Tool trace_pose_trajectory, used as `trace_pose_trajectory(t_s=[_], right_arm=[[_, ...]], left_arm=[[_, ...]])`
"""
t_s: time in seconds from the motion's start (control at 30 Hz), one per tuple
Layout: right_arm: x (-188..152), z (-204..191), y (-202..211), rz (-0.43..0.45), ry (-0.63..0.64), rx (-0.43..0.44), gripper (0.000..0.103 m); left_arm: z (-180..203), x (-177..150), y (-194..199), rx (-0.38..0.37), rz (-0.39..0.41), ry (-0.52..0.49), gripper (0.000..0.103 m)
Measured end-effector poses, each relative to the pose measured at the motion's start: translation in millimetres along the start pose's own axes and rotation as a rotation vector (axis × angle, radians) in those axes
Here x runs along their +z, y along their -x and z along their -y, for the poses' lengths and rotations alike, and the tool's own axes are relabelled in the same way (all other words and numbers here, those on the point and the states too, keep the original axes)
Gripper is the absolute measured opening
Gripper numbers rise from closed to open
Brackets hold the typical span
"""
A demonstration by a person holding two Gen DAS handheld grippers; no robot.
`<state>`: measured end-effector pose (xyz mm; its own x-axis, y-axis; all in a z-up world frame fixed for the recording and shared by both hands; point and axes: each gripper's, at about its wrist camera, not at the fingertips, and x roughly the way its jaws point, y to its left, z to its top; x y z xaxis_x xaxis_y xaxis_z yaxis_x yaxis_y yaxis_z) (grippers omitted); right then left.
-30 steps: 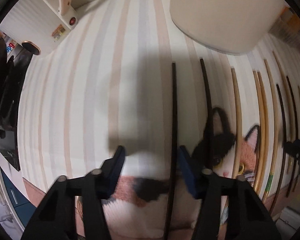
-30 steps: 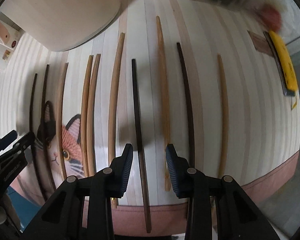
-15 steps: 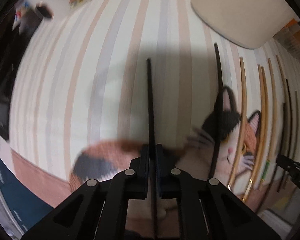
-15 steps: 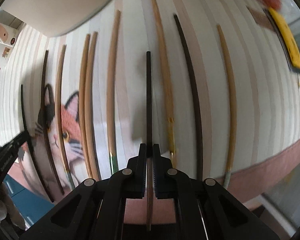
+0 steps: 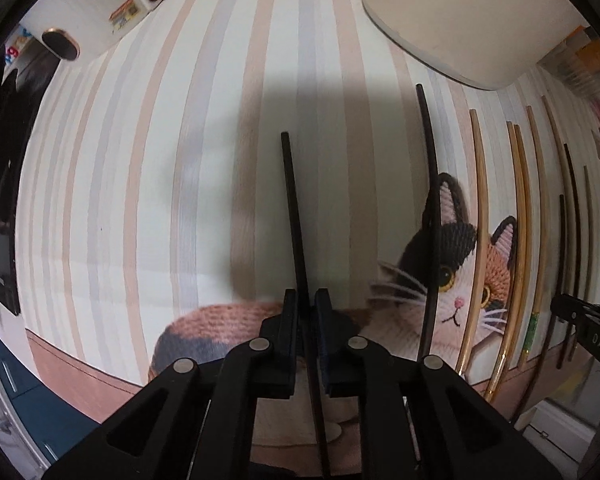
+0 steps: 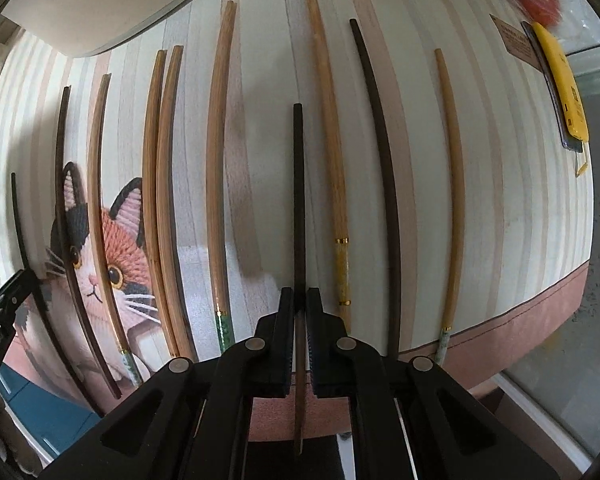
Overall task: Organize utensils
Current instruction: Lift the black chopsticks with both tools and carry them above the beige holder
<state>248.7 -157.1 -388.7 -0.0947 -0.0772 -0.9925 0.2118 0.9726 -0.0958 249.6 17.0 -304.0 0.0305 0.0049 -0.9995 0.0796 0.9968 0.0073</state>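
Observation:
Several chopsticks lie side by side on a striped cloth with a cat picture (image 5: 452,280). My left gripper (image 5: 307,304) is shut on a black chopstick (image 5: 294,216) and holds it pointing away over the bare left part of the cloth. A second black chopstick (image 5: 430,216) lies to its right. My right gripper (image 6: 297,300) is shut on a dark brown chopstick (image 6: 299,200), held between a light wooden chopstick (image 6: 216,160) and a wooden one with a yellow band (image 6: 332,152). Another dark chopstick (image 6: 380,160) lies further right.
A beige tray or board (image 5: 472,12) sits at the far edge of the cloth. A white appliance (image 5: 100,12) stands at the far left. A yellow tool (image 6: 562,88) lies at the far right. The cloth's pink hem (image 6: 520,328) marks the near table edge.
Both grippers went from open to shut, each closing on a dark chopstick. The left gripper has since shifted so the cat picture sits further right in its view.

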Motion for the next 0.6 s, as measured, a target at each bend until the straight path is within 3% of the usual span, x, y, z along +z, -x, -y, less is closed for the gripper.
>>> trace_pose_trajectory(t_s=[0.07, 0.27, 0.37, 0.6], right_arm=[[16, -1, 4, 0.007, -0.007, -0.01, 0.008], [17, 23, 17, 0.067, -0.069, 0.013, 0.006], [6, 33, 24, 0.088, -0.092, 0.049, 0.006], [-8, 43, 79, 0.234, -0.046, 0.1, 0.006]], left_arm=[[8, 2, 2, 0.007, 0.024, -0.01, 0.007], [20, 15, 6, 0.034, 0.048, -0.007, 0.004], [12, 12, 28, 0.056, 0.089, 0.006, 0.003], [19, 4, 86, 0.068, 0.211, 0.052, 0.003]])
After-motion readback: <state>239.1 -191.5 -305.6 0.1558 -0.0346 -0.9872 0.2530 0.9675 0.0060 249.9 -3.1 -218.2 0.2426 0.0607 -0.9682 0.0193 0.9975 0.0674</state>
